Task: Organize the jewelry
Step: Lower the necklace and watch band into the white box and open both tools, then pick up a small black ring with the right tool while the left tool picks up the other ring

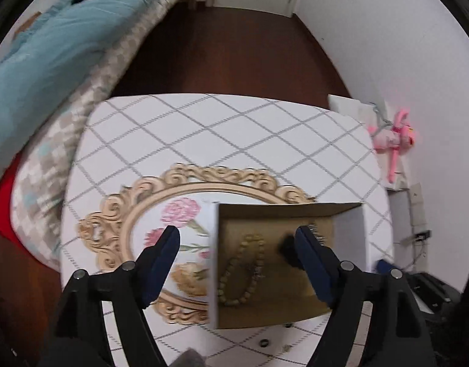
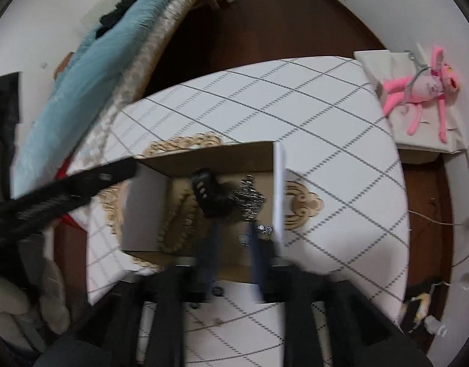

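- Two grippers: the left gripper (image 1: 236, 263) is spread wide and holds nothing; the right gripper's (image 2: 232, 260) grasp is too blurred to tell.
- Beaded bracelet (image 1: 243, 270) lies inside the cardboard box (image 1: 349, 229), lower centre of frame.

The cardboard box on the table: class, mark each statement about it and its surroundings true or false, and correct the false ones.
1. A beige bead bracelet lies inside the cardboard box. True.
2. The box stands partly on an ornate floral tray. True.
3. The left hand-held gripper is clamped on the bracelet. False: its fingers are spread wide and grip nothing.
4. The tablecloth is plain red. False: it is white with a grey diamond grid.
5. A pink plush toy lies beyond the table's right edge. True.
6. A small dark ring lies inside the box. False: it lies on the cloth in front of it.
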### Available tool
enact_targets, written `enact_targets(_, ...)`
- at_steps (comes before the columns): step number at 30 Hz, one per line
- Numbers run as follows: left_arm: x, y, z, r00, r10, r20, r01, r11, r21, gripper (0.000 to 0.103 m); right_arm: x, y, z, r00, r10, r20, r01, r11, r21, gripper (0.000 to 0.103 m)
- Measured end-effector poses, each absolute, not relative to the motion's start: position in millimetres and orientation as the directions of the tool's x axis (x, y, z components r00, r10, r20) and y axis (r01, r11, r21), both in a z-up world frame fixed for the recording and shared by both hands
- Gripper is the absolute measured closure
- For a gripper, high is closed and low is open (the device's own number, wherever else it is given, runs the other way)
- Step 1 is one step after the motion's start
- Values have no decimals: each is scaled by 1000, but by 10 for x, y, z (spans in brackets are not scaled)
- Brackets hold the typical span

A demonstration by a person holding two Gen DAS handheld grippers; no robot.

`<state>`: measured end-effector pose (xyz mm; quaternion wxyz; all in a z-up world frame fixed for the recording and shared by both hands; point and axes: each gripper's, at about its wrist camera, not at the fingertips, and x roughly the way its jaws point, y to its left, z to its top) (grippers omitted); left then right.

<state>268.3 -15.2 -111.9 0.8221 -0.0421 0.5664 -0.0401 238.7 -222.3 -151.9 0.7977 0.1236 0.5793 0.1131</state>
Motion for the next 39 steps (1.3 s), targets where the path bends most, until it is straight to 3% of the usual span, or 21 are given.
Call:
enact_targets(1, 2662, -128, -1119, 366, -94, -926, 9, 995, -98, 19, 2379, -2234, -1520, 303, 320, -898, -39, 945, 324, 46)
enact_targets(4, 2549, -68, -1139, 407, -30, -913, -12, 999, -38, 5, 2331, -2211, -1494, 329, 247, -912, -46, 968, 246, 32)
enact_targets(5, 2490, -57, -1154, 423, -6, -906, -17, 1000, -15, 4, 2311, -2202, -1484, 344, 207, -916, -46, 978, 204, 28)
enact_targets(7, 2402, -52, -1190, 441, 27, -897, -19, 1000, 20, 0, 2296, -2185, -1490, 357, 117, -927, -39, 993, 111, 9)
enact_targets(8, 2356, -54, -1224, 445, 44, -894, -22, 999, 38, 0, 2278, -2175, -1510, 365, 71, -928, -35, 997, 62, 7)
enact_targets(11, 2253, -61, -1348, 436, 62, -898, -25, 998, 57, 0, 2264, -2165, -1579, 368, -9, -930, -20, 1000, -18, 6)
enact_targets(13, 2210, -66, -1427, 423, 66, -904, -29, 998, 59, 0, 2259, -2156, -1620, 365, -23, -931, -22, 999, -34, 1)
enact_targets(19, 2121, -45, -1494, 414, 76, -907, -48, 997, 61, 0, 2231, -2123, -1655, 374, -44, -926, -22, 998, -56, 1)
enact_targets(39, 1542, -94, -743, 571, 67, -818, -47, 998, 49, 0, 1688, -2117, -1087, 511, -33, -859, 31, 999, -20, 1)
